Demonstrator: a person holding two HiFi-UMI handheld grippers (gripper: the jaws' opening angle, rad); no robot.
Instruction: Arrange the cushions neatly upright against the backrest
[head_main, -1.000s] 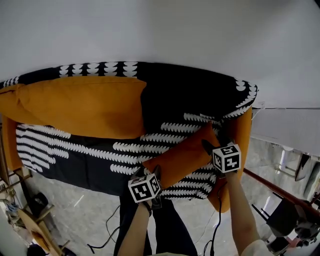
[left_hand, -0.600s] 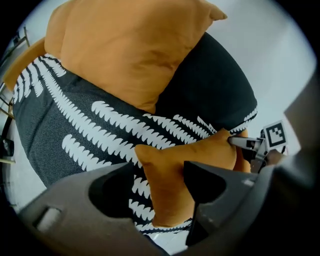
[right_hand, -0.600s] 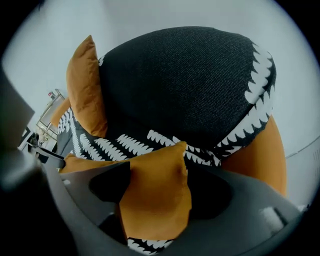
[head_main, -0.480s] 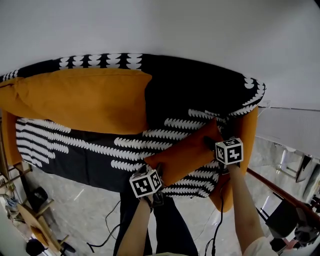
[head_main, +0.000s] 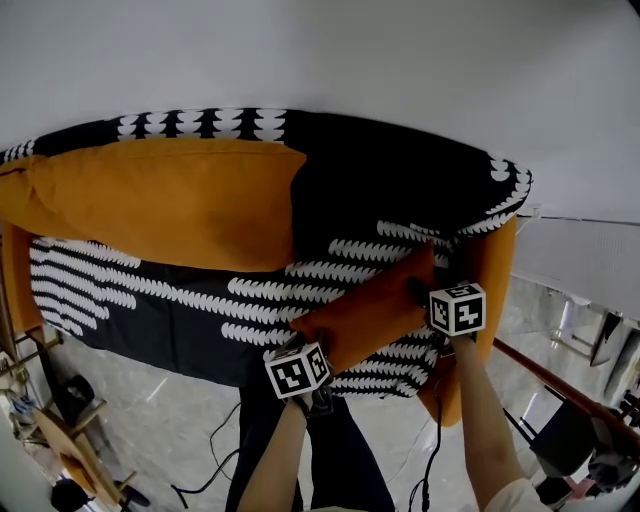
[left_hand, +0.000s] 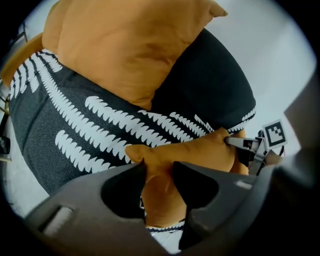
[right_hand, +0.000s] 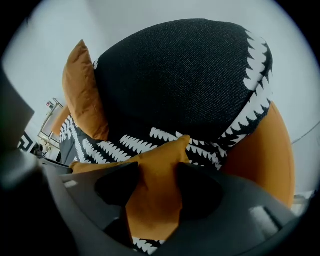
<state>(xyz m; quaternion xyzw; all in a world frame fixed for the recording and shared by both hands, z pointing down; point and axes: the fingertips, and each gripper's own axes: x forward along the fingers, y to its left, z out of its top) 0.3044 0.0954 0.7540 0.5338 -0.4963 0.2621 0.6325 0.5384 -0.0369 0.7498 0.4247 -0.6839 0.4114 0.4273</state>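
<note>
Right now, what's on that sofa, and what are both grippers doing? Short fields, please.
Sofa: black, white leaf print, orange sides
Large cushion: orange, leaning on backrest, left
Small cushion: orange, lying at right end
Left gripper: jaws just been closing, gripping small cushion's left end
Right gripper: jaws just been closing, gripping its right end

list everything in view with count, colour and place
sofa cover: one, black with white leaf print, over seat and backrest
sofa arms: two, orange, one at each end
large cushion: one, orange, leaning on the backrest at left
small cushion: one, orange, on the seat at right
wall: white, behind the sofa
floor: grey, glossy, below the sofa
left gripper: one, dark, jaws have just been closing, pinching the small cushion's left end
right gripper: one, dark, jaws have just been closing, pinching its right end
</note>
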